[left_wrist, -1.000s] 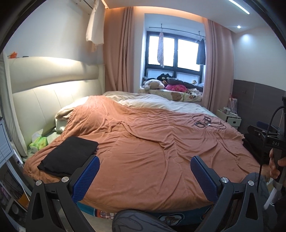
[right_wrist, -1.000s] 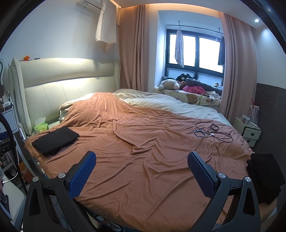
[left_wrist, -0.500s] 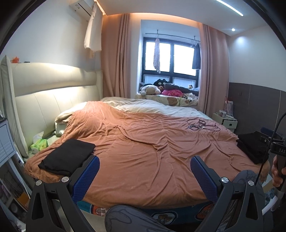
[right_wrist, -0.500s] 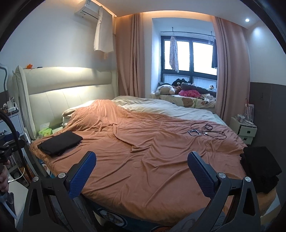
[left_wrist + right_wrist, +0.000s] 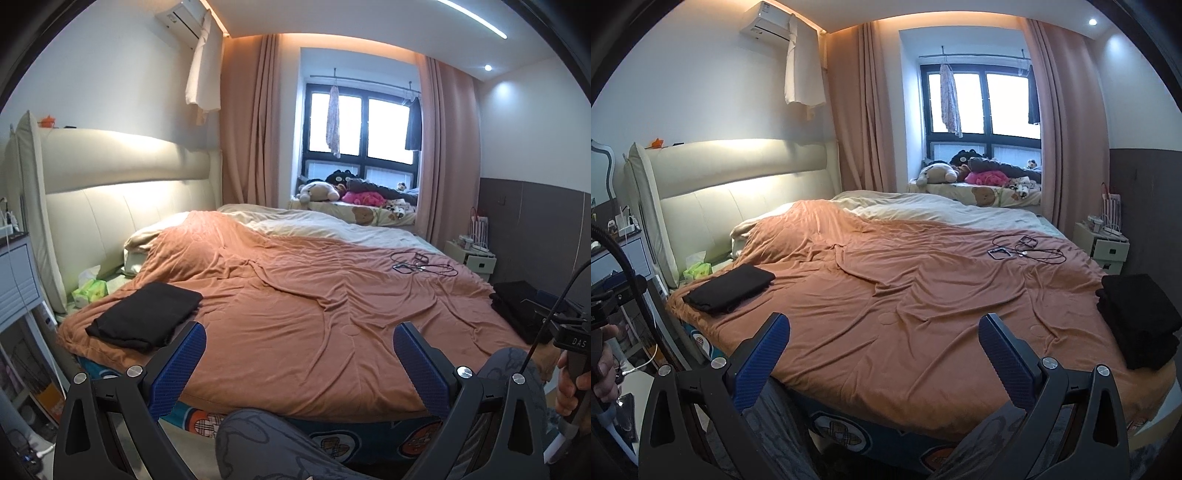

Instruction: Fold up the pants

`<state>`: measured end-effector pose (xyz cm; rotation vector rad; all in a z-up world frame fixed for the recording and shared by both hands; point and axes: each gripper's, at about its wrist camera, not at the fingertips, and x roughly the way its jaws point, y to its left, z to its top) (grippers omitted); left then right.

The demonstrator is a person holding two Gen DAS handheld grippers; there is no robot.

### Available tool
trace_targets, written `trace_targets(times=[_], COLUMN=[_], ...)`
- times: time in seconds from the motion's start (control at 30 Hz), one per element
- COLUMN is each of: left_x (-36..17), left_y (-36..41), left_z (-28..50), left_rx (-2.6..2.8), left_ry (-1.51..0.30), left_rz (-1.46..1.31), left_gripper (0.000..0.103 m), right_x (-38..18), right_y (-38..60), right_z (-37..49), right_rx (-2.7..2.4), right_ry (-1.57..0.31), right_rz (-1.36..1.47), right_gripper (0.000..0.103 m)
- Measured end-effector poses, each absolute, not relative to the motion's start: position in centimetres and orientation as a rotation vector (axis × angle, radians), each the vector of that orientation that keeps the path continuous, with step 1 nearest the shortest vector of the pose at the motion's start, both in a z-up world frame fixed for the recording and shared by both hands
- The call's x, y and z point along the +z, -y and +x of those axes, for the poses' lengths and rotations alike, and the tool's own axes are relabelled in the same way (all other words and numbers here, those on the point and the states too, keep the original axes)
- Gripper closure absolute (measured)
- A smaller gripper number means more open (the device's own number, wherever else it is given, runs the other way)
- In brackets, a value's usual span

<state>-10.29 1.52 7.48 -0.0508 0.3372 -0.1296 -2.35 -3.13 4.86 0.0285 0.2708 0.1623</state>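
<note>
Both claws, left gripper [image 5: 299, 352] and right gripper [image 5: 884, 341], spread apart, empty, held back off bed edge (likely between garments); folded pants [image 5: 146, 315] parked near headboard, dark pile [image 5: 1137, 319] waiting at foot corner.

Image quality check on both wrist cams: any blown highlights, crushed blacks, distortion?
Left wrist: window panes blown out to white; ceiling light strip glares; black folded pants lose fold detail; heavy fisheye vignette at the corners. Right wrist: window also clipped; black pile at the bed's right edge is nearly featureless; headboard bows with barrel distortion. Both sharp, no motion blur.
</note>
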Motion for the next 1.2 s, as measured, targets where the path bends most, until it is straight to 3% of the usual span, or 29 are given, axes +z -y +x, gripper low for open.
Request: trace_targets(times=[1.2], left_x=[5.0], left_y=[-2.0], left_z=[-10.0], left_rx=[-0.122], left_ry=[-0.372], left_rz=[-0.081], left_gripper=[0.001], right_x=[4.5], right_y=[3.1], right_z=[-2.9], right_rx=[0.148], right_ry=[-0.323], right_rz=[0.053], right_gripper=[0.0])
